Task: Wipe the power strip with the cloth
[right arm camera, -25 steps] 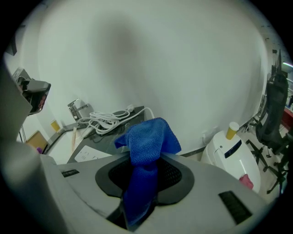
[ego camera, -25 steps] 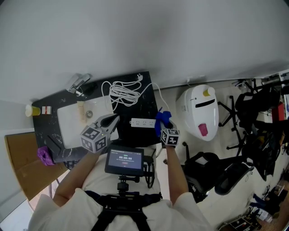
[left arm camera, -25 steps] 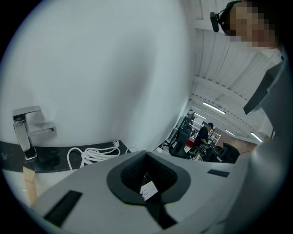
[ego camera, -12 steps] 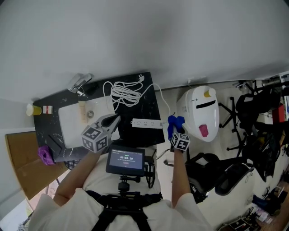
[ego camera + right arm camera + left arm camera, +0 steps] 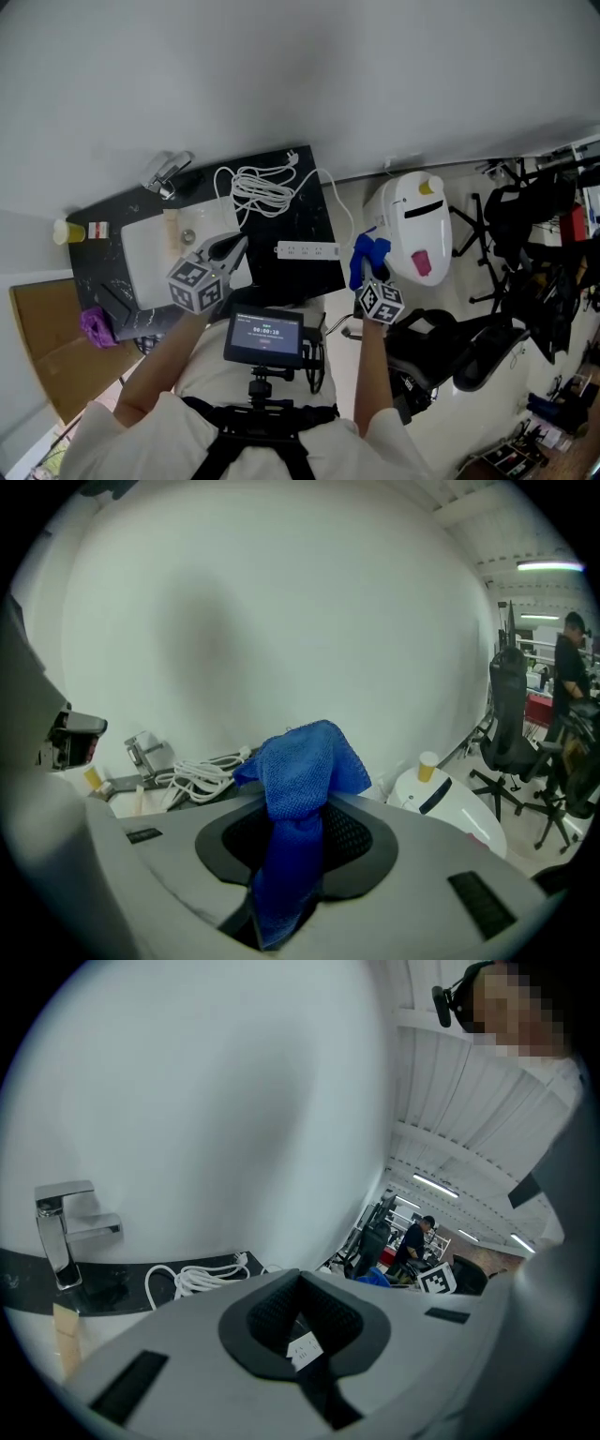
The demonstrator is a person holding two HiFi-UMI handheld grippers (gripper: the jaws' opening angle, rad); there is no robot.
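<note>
The power strip (image 5: 307, 250) lies flat on the black counter (image 5: 291, 220), near the counter's right edge. Its long axis runs side to side in the head view. One end points toward the left gripper (image 5: 228, 249) and the other toward the right gripper (image 5: 364, 266), so it sits between the two claws and touches neither.

The right gripper is clenched on the blue cloth (image 5: 367, 253). In the right gripper view the cloth (image 5: 300, 789) is pinched between the dark pads, bunched above them with a tail hanging below. This claw hangs just past the counter's right edge, beside the strip's right end. The cloth is close to the strip but off it. A white domed bin (image 5: 417, 225) stands on the claw's far side.

The left gripper's jaws are together on nothing. In its own view the left gripper (image 5: 300, 1330) shows its pads meeting in a seam with a small white tag. It hovers over the sink (image 5: 150, 248), left of the strip's other end.

Beyond both claws a coil of white cable (image 5: 258, 187) lies on the counter. A strand arcs from it round the counter's right edge toward the cloth; where the strand ends can't be made out. A tap (image 5: 164, 172) stands farther left, ahead of the left claw.
</note>
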